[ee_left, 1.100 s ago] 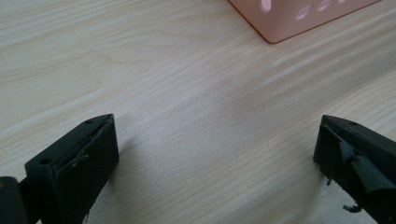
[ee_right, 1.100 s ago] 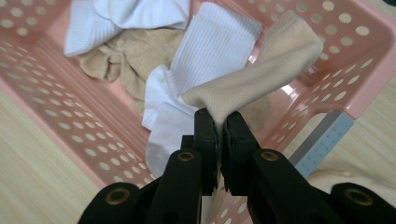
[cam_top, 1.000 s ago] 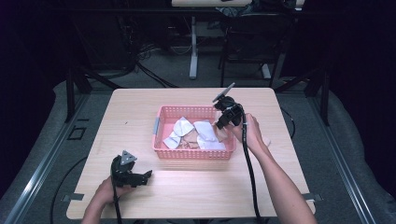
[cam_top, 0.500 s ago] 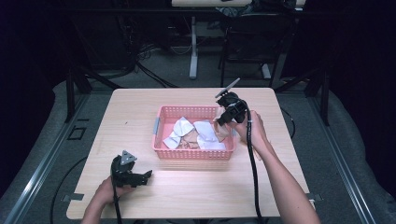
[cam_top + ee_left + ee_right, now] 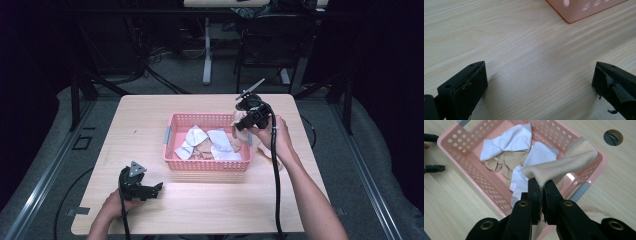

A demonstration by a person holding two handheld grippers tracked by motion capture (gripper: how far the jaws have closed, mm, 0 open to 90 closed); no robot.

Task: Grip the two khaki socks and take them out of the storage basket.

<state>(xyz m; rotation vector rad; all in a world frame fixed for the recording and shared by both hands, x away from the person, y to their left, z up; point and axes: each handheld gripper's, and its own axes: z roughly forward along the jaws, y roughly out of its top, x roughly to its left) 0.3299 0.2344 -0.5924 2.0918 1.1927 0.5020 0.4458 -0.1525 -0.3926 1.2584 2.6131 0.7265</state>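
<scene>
A pink perforated basket (image 5: 207, 165) sits mid-table with white socks (image 5: 196, 136) and a beige one inside. My right gripper (image 5: 240, 126) hovers over the basket's right end, shut on a beige sock (image 5: 237, 119). In the right gripper view the jaws (image 5: 542, 183) pinch that beige sock (image 5: 571, 157), which stretches away over the basket's (image 5: 449, 145) far corner; white socks (image 5: 516, 137) and a beige sock (image 5: 504, 162) lie below. My left gripper (image 5: 154, 192) rests on the table at the front left, open. In its own view the left gripper (image 5: 540, 75) has only bare wood between its jaws.
The basket's corner (image 5: 584, 10) lies ahead of the left gripper. A round cable hole (image 5: 613, 137) is in the tabletop beyond the basket. A pale beige piece (image 5: 262, 150) lies on the table just right of the basket, under the right hand.
The right gripper has risen a little over the basket's right end, lifting the beige sock with it. The left gripper has stayed put.
</scene>
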